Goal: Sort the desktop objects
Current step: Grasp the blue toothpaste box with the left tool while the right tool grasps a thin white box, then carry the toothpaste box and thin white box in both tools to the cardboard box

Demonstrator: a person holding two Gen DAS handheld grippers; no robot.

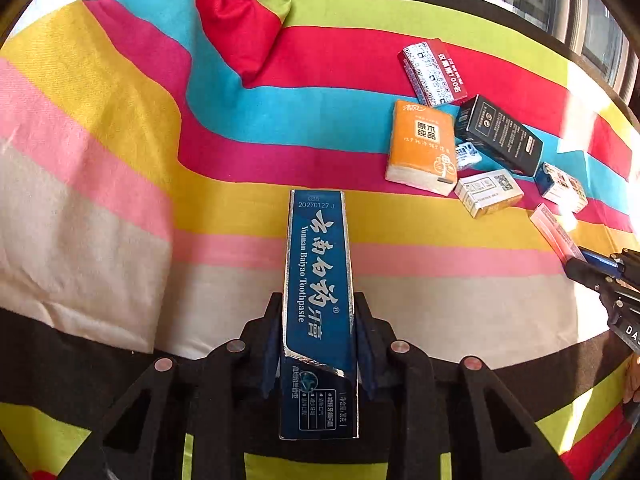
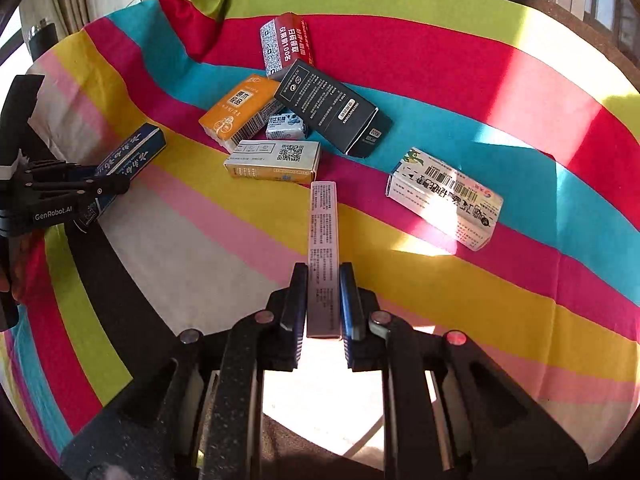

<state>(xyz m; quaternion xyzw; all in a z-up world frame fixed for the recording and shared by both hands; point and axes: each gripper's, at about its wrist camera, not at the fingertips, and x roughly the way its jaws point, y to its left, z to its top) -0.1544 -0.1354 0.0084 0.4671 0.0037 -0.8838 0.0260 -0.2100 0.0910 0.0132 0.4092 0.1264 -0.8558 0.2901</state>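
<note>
My left gripper (image 1: 318,312) is shut on a blue toothpaste box (image 1: 318,280) and holds it over the striped cloth; the box also shows in the right wrist view (image 2: 132,156). My right gripper (image 2: 323,280) is shut on a thin pink-and-white box (image 2: 323,240), seen at the right edge of the left wrist view (image 1: 554,232). A cluster of packs lies ahead: an orange tissue pack (image 1: 422,146) (image 2: 238,110), a black box (image 1: 498,134) (image 2: 332,108), a red QR-code pack (image 1: 434,72) (image 2: 286,42), a white-and-yellow box (image 1: 488,192) (image 2: 274,160) and a small blue-white pack (image 2: 286,124).
A white barcode box (image 2: 444,196) lies apart to the right of the cluster, also in the left wrist view (image 1: 560,186). The striped cloth (image 1: 120,140) is bunched into a fold at the back (image 1: 248,28). Windows stand behind the table.
</note>
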